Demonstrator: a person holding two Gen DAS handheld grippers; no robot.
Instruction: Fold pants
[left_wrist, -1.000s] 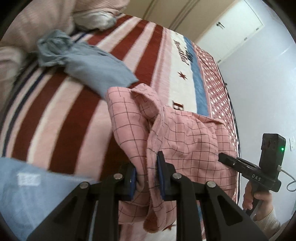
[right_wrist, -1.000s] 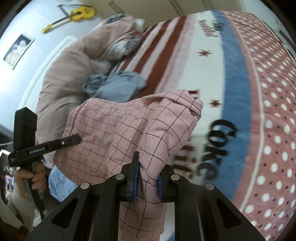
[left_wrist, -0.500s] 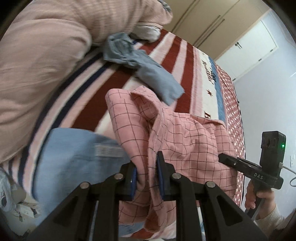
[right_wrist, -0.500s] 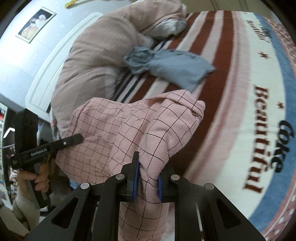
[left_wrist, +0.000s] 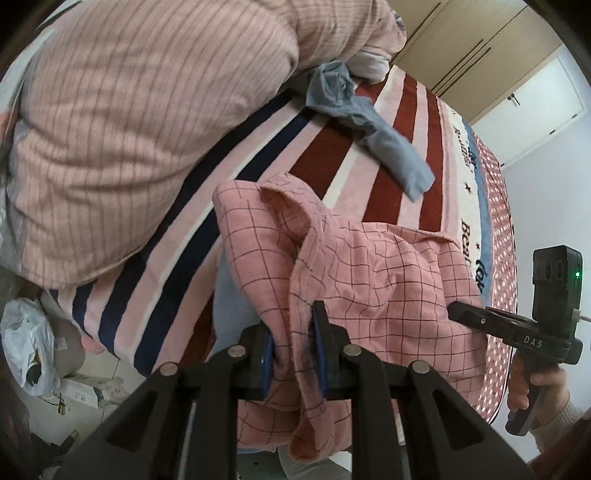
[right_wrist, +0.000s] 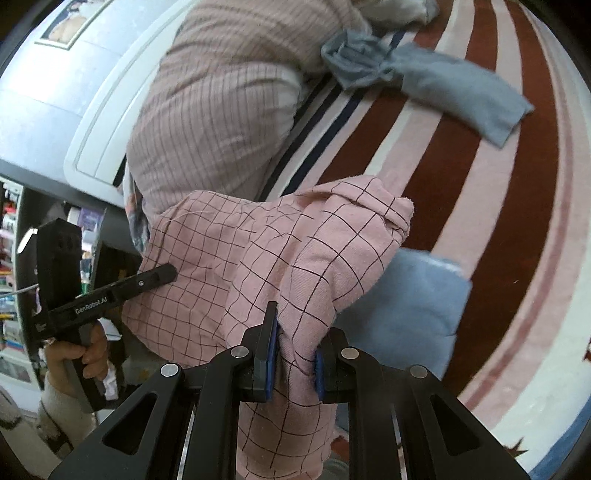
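While both tongs grip:
Left tongs (left_wrist: 294, 347): clamped on pink checked pants (left_wrist: 369, 280).
Right tongs (right_wrist: 291, 354): clamped on same.
Pants: bunched, apparently lifted above striped bed (right_wrist: 461, 177).

Open striped bed (right_wrist: 461, 192) lies ahead of the held pink checked pants (right_wrist: 280, 251). A bulky pink quilt (left_wrist: 140, 122) blocks the headboard side, a crumpled grey-blue garment (right_wrist: 443, 88) lies farther up, and folded light-blue cloth (right_wrist: 406, 310) sits just under the pants.
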